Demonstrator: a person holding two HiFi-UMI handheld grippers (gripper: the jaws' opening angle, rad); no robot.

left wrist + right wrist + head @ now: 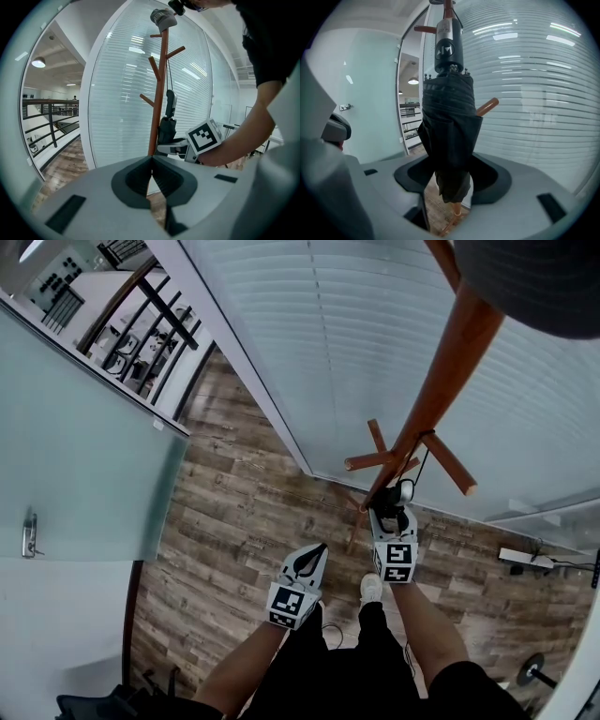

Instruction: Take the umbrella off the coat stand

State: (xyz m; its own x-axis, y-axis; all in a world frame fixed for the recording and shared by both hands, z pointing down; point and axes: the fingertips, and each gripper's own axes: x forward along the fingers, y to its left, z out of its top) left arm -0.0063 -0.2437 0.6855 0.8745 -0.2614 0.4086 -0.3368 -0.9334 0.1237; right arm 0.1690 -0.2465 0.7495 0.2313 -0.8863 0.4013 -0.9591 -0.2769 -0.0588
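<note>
umbrella [449,126]: folded, likely light, soft, squashy; right gripper [449,169] pinches its bundled middle; left gripper [152,161] pressed together, empty.

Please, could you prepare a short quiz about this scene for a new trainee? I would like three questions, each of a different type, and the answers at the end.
1. True or false: the left tool holds the umbrella.
2. Multiple choice: what does the umbrella hang from? A) a chair B) the wooden coat stand C) a wall hook
3. Fill in: the tool whose jaws are closed on the folded umbrella is the ____ one.

Key:
1. False. Its jaws are together with nothing between them.
2. B.
3. Right. The right tool grips the fabric low down.
</note>
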